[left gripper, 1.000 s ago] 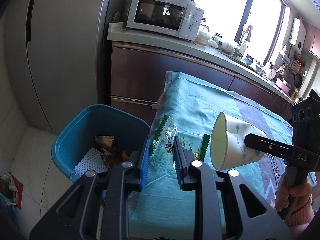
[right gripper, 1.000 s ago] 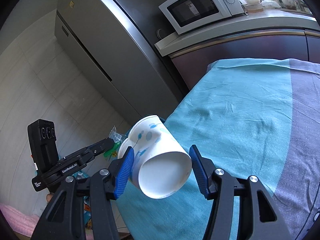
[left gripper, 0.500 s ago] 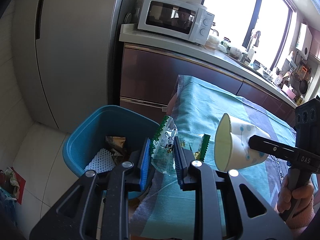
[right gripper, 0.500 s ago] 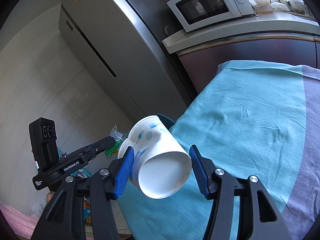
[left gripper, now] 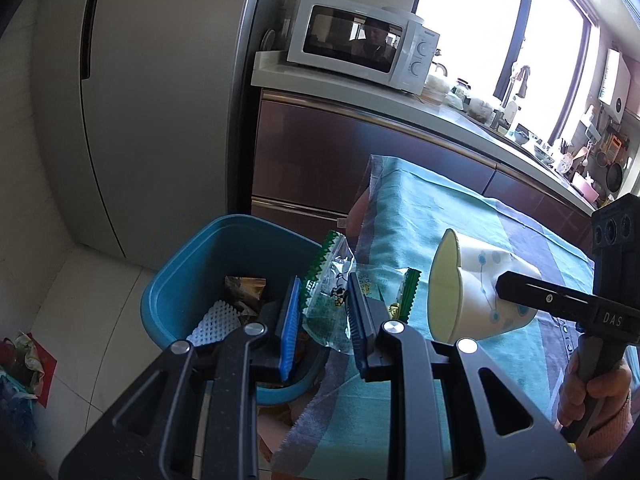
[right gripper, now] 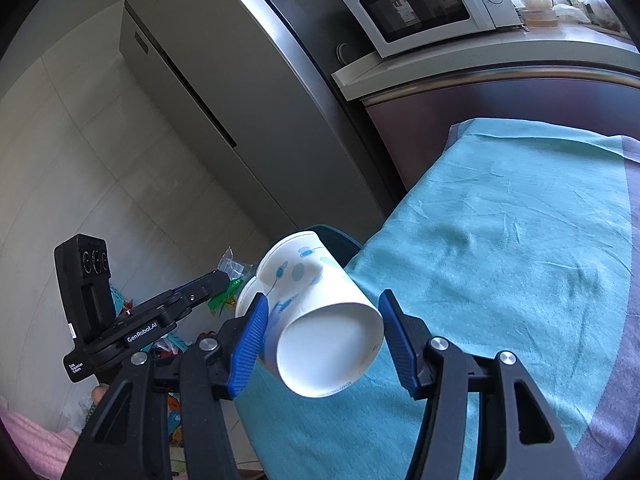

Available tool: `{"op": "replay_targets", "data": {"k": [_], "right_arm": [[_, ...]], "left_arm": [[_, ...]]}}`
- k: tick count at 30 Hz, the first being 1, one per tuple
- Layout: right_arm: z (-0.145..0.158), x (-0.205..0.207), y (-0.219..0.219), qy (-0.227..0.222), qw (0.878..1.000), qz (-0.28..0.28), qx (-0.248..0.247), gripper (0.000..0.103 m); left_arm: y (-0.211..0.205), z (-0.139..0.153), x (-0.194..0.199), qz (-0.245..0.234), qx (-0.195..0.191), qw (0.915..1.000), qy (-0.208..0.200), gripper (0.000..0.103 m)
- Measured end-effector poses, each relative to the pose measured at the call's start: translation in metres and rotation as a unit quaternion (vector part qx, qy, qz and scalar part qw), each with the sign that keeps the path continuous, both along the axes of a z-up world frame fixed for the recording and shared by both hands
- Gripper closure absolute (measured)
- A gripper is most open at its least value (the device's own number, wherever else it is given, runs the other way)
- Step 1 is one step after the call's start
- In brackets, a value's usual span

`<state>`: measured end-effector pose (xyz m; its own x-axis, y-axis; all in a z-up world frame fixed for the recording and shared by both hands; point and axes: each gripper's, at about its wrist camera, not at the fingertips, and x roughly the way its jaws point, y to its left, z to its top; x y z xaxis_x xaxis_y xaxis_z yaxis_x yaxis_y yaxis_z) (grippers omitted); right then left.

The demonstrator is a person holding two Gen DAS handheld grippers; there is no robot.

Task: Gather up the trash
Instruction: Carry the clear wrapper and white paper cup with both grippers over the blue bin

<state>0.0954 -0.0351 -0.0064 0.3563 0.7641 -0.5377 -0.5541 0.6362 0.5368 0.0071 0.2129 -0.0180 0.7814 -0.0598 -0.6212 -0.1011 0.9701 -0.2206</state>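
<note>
My left gripper (left gripper: 323,292) is shut on a clear plastic wrapper (left gripper: 334,258) with green zigzag edges. It hangs over the right rim of the blue bin (left gripper: 192,276), beside the table's end. To its right, a white paper cup (left gripper: 480,300) with blue dots lies on its side in my right gripper (right gripper: 322,308), mouth toward the bin. In the right wrist view both blue pads press the cup (right gripper: 308,276), above the teal cloth's corner. The left gripper (right gripper: 224,278) and its wrapper (right gripper: 232,266) show at the left there. The bin's rim (right gripper: 338,236) peeks out behind the cup.
The bin holds a white foam net (left gripper: 214,318) and a brown wrapper (left gripper: 244,286). A teal tablecloth (right gripper: 520,240) covers the table. A grey fridge (left gripper: 160,100) and a counter with a microwave (left gripper: 360,44) stand behind. A hand (left gripper: 592,396) grips the right handle.
Both grippers have drifted slightly left with their loads. The wrapper has gone from above the cloth's edge to above the bin's rim. Both grips are unchanged.
</note>
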Motion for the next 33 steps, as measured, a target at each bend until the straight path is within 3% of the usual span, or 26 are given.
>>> {"op": "replay_targets", "data": {"k": [33], "right_arm": [[0.003, 0.013, 0.045, -0.002, 0.999, 0.035, -0.024, 0.048]], "left_arm": [[0.036, -0.009, -0.002, 0.041, -0.002, 0.9991, 0.008, 0.08]]}}
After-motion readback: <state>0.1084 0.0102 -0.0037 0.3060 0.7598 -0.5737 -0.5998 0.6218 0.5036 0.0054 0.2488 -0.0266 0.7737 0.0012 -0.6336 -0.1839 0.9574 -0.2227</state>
